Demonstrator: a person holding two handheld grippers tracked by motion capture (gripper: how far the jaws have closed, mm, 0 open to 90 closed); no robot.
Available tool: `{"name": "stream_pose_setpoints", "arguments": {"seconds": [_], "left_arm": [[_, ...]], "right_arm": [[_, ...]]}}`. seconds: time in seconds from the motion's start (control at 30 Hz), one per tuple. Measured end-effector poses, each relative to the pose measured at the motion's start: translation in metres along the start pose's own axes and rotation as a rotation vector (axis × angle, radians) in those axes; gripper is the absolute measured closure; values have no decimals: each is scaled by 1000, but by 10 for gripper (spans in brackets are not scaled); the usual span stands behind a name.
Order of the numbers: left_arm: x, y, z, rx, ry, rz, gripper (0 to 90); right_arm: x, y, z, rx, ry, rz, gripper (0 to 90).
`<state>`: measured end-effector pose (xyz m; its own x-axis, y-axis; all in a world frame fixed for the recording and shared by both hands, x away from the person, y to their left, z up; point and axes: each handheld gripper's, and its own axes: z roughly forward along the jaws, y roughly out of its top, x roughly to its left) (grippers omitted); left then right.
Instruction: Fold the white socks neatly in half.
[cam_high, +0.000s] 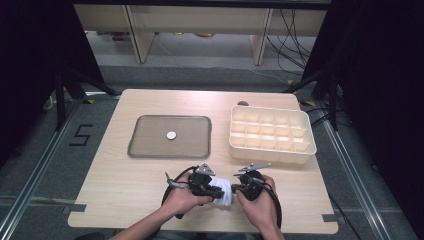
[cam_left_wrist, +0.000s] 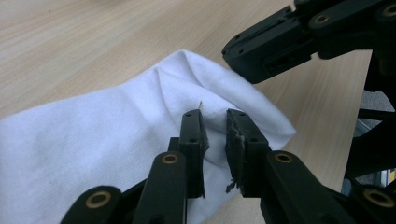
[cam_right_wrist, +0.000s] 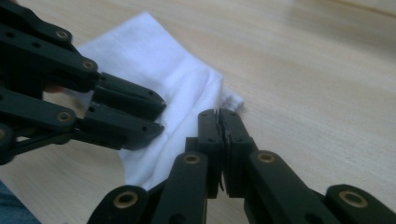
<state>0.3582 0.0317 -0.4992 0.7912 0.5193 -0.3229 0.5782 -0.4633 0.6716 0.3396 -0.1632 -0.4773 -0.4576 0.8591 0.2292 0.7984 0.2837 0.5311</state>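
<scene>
Grey flat tray (cam_high: 150, 145) with small white disc (cam_high: 171, 135), far left. Left gripper (cam_left_wrist: 215, 122) narrow, a fold of soft white knit cloth (cam_left_wrist: 107, 140) between its jaws, near bench (cam_high: 125, 180) edge. Right gripper (cam_right_wrist: 219, 116) closed; whether it pinches cloth is unclear. Cream gridded box (cam_high: 272, 131) far right.

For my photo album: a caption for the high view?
Two hand-held grippers meet over a white cloth at the wooden table's near edge.

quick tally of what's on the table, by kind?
White cloth: 1
Grey tray: 1
White disc on the tray: 1
Cream divided box: 1
Small brown object behind the box: 1
Total: 5
</scene>
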Motion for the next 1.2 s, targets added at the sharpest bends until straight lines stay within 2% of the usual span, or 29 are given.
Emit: {"name": "stream_pose_setpoints", "arguments": {"seconds": [0.07, 0.1, 0.2, 0.23, 0.27, 0.33, 0.37, 0.4, 0.47, 0.5, 0.53, 0.6, 0.63, 0.67, 0.7, 0.73, 0.83, 0.93, 0.97, 1.0, 1.07, 1.13, 1.17, 1.2], "left_arm": [[0, 1, -5, -9, -10, 3, 739], [1, 3, -12, -30, -11, 3, 722], [4, 7, -33, -82, 12, -5, 675], [11, 9, -50, -130, 46, -25, 625], [11, 9, -50, -130, 46, -25, 595], [21, 9, -66, -148, 88, -47, 571], [26, 8, -72, -165, 120, -63, 554], [32, 6, -77, -172, 136, -80, 534], [43, 0, -84, -169, 172, -124, 518], [53, -7, -88, -145, 195, -153, 518], [53, -7, -88, -145, 195, -153, 521], [57, -15, -86, -138, 179, -202, 524], [59, -19, -84, -128, 150, -228, 528], [60, -22, -81, -115, 119, -255, 528], [60, -24, -78, -106, 95, -274, 530], [59, -26, -75, -95, 83, -281, 530], [58, -28, -66, -78, 77, -291, 535], [60, -25, -58, -82, 73, -309, 542], [61, -23, -56, -83, 60, -319, 545], [62, -21, -54, -79, 63, -322, 547], [63, -19, -50, -71, 78, -323, 571], [61, -17, -47, -57, 93, -303, 590], [60, -16, -46, -44, 92, -295, 600], [60, -15, -45, -33, 112, -280, 611]], "right_arm": [[-2, -1, 4, 12, 5, 3, 881], [-3, -2, 5, 15, -9, 8, 879], [-3, -1, 0, 3, -7, 28, 876], [-4, 2, -5, -7, -26, 16, 876], [-4, 2, -5, -7, -26, 16, 876], [-4, 5, -12, -26, -20, 4, 878], [-2, 7, -15, -31, -34, 5, 881], [2, 9, -17, -51, -3, 2, 887], [7, 13, -18, -67, 28, -5, 900], [13, 16, -17, -45, 43, 4, 900], [13, 16, -17, -45, 43, 4, 900], [18, 19, -10, -50, 61, -9, 900], [24, 20, -3, -20, 69, -30, 900], [24, 20, -3, -20, 69, -30, 900], [29, 20, 8, -7, 76, -43, 900], [29, 20, 8, -7, 76, -43, 900], [34, 19, 21, 28, 90, -37, 900], [35, 19, 22, 26, 88, -42, 900], [35, 20, 21, 29, 86, -41, 900], [34, 20, 22, 21, 83, -56, 900], [31, 20, 23, 37, 77, -50, 900], [29, 20, 25, 42, 74, -35, 900], [27, 19, 25, 44, 82, -44, 900], [27, 19, 26, 49, 74, -33, 900]]}}
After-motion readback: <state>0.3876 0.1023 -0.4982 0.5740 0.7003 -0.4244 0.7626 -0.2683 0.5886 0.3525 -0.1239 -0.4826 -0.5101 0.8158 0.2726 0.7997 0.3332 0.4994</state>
